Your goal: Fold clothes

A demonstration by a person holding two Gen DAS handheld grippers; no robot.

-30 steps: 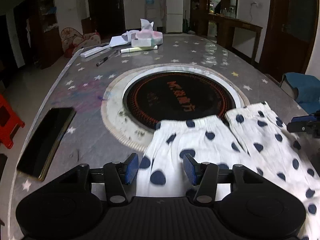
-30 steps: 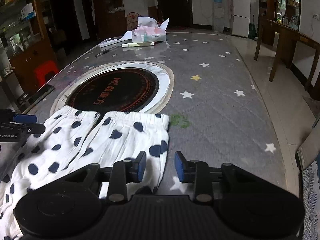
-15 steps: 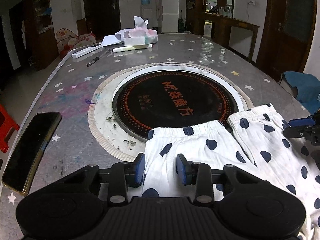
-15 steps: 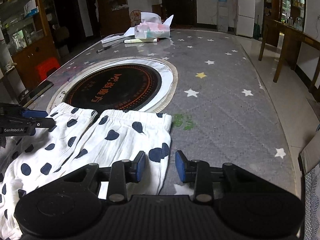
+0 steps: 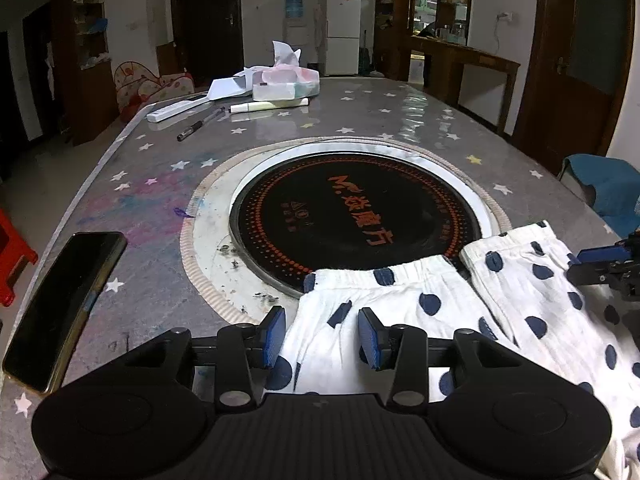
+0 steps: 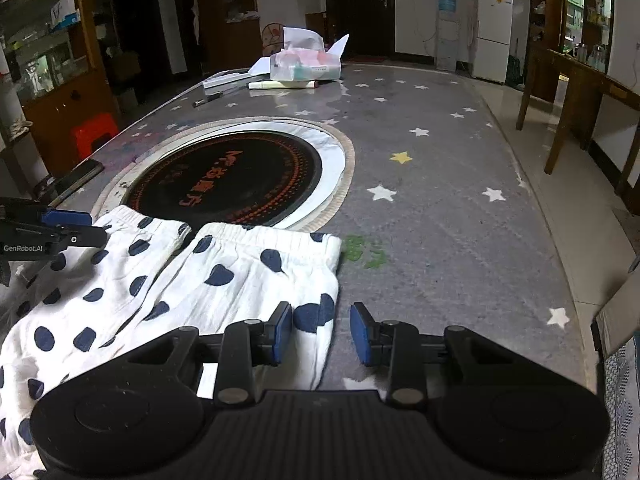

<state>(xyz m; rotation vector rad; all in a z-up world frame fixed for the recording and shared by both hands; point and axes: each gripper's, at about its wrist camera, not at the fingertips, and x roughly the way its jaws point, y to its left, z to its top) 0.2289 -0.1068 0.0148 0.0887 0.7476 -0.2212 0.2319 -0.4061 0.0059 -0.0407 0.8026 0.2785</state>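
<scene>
Trousers point(image 5: 460, 312) flat on surface point(image 5: 160, 240), legs side by side, no fold yet. Left gripper point(image 5: 322, 336) and right gripper point(image 6: 319, 334) spread, each over outer leg edge.

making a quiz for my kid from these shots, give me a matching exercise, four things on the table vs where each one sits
Things:
1. polka-dot garment
2. phone
3. tissue pack
4. black pen

Places:
A. far end of the table, beside loose papers
B. near left edge of the table, lying flat
C. near edge, its elastic hems reaching the round black hotplate
D. between the hotplate and the far end, on the left

Pairs: 1-C, 2-B, 3-A, 4-D
</scene>
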